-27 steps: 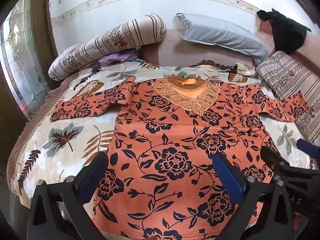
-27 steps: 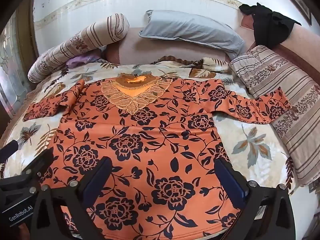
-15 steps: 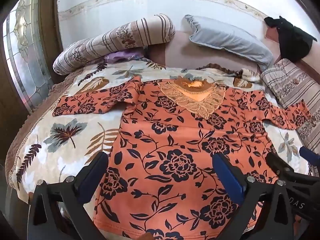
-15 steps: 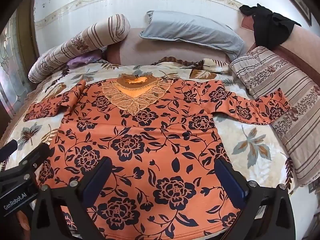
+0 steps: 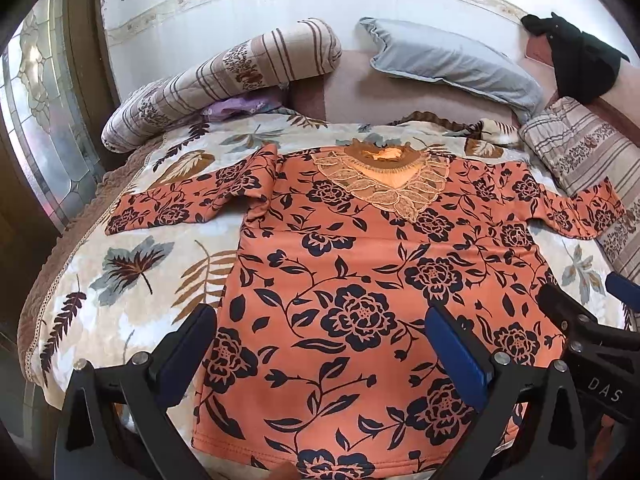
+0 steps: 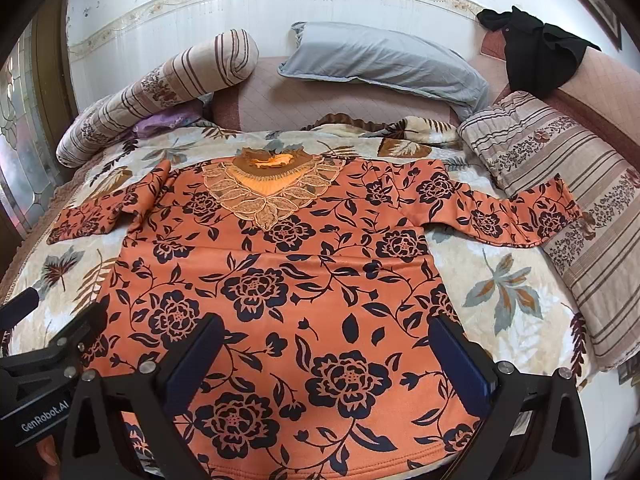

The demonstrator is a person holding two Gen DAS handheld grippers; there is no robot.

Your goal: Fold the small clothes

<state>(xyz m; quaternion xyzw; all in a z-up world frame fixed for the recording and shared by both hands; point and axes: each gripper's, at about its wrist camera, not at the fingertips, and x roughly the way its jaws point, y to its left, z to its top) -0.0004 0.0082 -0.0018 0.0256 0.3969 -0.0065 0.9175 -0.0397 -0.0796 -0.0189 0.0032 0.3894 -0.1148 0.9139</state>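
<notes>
Both tongs, left (image 5: 320, 352) and right (image 6: 328, 356), wide open, empty, hovering above hem; top (image 5: 360, 300) flat on bed (image 5: 120, 280), unfolded; left view shifted slightly, nothing grasped yet.

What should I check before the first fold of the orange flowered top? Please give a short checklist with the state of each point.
1. Orange top lies spread flat on the bedspread: ok.
2. Left gripper open, nothing held: ok.
3. Right gripper open, nothing held: ok.
4. Left sleeve smooth: not ok, bunched at the shoulder.
5. Right sleeve on the bedspread: not ok, its cuff rests on the striped quilt.
6. Back layer free of creases: cannot tell.
</notes>
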